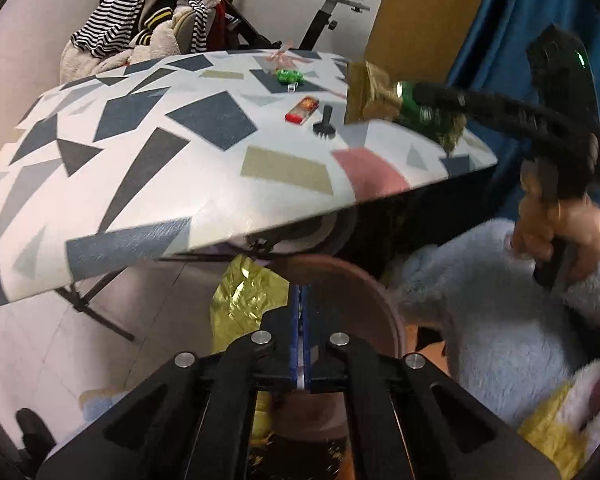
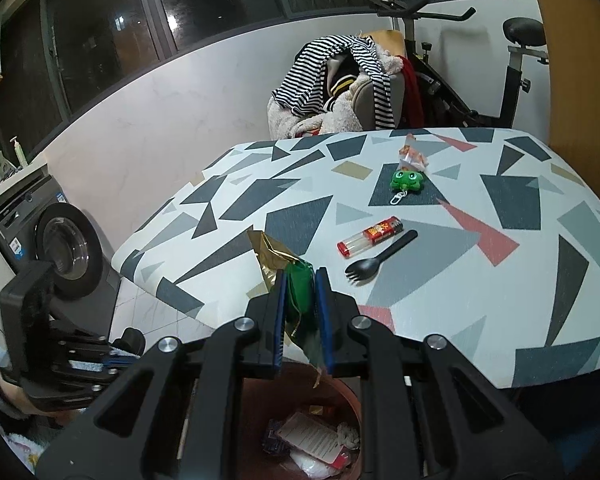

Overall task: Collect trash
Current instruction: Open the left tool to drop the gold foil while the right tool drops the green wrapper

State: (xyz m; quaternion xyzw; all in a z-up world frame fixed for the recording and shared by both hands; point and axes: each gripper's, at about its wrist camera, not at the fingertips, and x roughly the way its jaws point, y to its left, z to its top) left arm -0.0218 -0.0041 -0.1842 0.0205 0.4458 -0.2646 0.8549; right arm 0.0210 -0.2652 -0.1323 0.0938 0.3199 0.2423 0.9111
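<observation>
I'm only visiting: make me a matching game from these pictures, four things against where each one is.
Things:
1. green and gold foil wrapper
2. black plastic spork
3. green frog keychain
4. striped shirt

Places:
A. draped on a chair
B. beside the red lighter on the table
C. between the right gripper fingers
D. beside a clear snack wrapper

Pairs: 1-C, 2-B, 3-D, 4-A

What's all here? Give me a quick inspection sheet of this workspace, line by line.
Surface: table with geometric-patterned cloth.
Job's things: green-and-gold foil wrapper; brown round bin below, holding trash.
Clutter: black plastic spork, red lighter, green frog keychain, small orange wrapper.
Grippers: right gripper shut on wrapper; left gripper shut on a gold foil sheet.
Cables: nothing seen.
Surroundings: washing machine, exercise bike, clothes pile.
</observation>
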